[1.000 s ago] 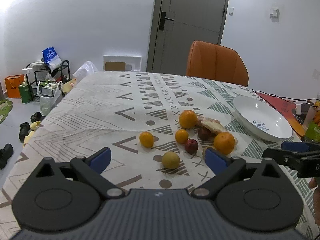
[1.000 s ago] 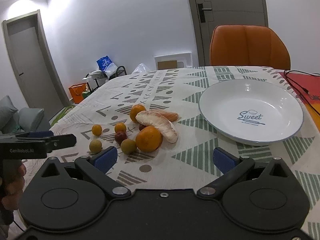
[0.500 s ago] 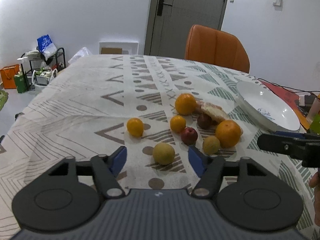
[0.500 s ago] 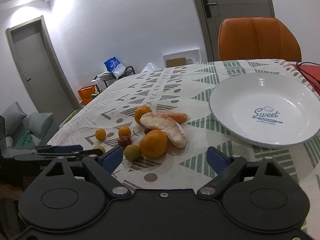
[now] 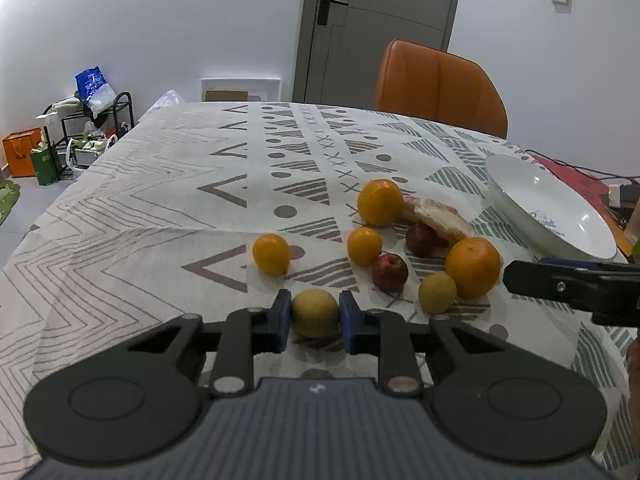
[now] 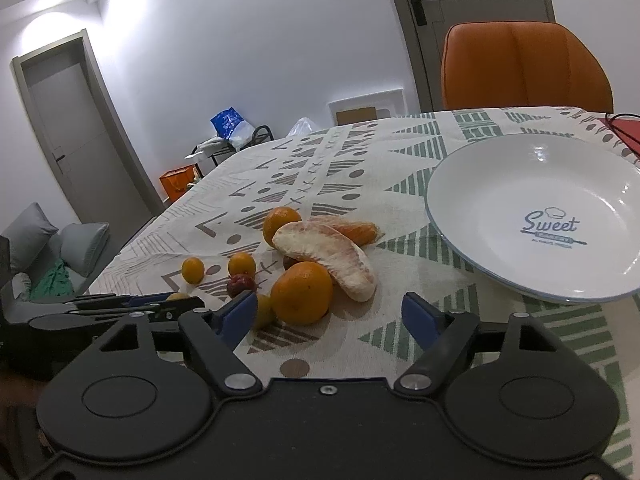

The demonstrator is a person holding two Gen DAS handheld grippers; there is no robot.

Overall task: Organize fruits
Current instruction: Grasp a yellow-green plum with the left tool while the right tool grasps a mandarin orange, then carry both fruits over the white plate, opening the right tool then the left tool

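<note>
My left gripper (image 5: pixel 315 320) is pinching one yellow-green fruit (image 5: pixel 315 313); both blue pads (image 5: pixel 281 320) press its sides, low over the patterned tablecloth (image 5: pixel 160 208) near the table's near edge. My right gripper (image 6: pixel 329 316) is spread wide and holds nothing, its fingers hovering over bare cloth between the fruit cluster and the plate.

Count from the left wrist view:
- Two large oranges: one (image 5: pixel 380 202) at the far side of the cluster, one (image 5: pixel 473 267) nearer the plate.
- Two small oranges: one (image 5: pixel 271 254) standing apart on the left, one (image 5: pixel 364 246) near the middle.
- Two dark red fruits: one (image 5: pixel 390 273) just beside the central small orange, one (image 5: pixel 420 239) partly tucked under the pomelo.
- Two yellow-green fruits: the pinched one, and a second (image 5: pixel 437 293) touching the nearer large orange.
- Two peeled citrus segments: a large pale pomelo segment (image 6: pixel 328 258) resting against the nearer large orange, and a smaller orange-toned one (image 6: pixel 352 229) behind it.

One white plate (image 6: pixel 500 216), printed "Sweet", sits toward the table's right edge, with no fruit in it. The rest of the cluster lies on the cloth to its left, well apart from the rim. One orange chair (image 5: pixel 440 88) stands at the far edge.
</note>
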